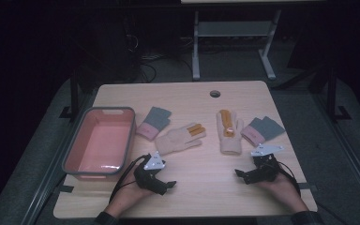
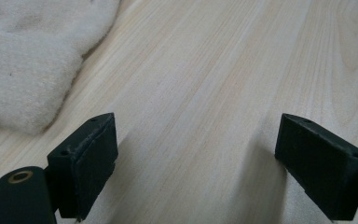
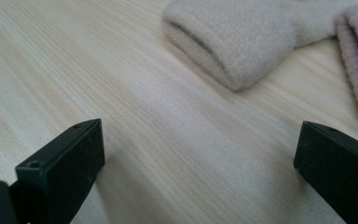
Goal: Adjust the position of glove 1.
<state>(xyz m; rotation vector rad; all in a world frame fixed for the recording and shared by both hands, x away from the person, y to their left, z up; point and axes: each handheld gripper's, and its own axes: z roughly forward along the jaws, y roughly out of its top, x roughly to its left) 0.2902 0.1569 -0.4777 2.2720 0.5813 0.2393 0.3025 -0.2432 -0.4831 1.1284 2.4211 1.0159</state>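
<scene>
My left gripper [image 1: 165,183] and my right gripper [image 1: 242,174] rest on the wooden table [image 1: 206,187], jaws wide with nothing between them. Two cream gloves [image 1: 182,138] [image 1: 228,132] lie just ahead, near a pink bin [image 1: 101,140].

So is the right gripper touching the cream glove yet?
Apart. In the right gripper view, bare table lies between the open right gripper and the cream glove.

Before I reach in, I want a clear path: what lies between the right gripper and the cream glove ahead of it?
Only bare table between the right gripper and the cream glove, per the right gripper view.
</scene>
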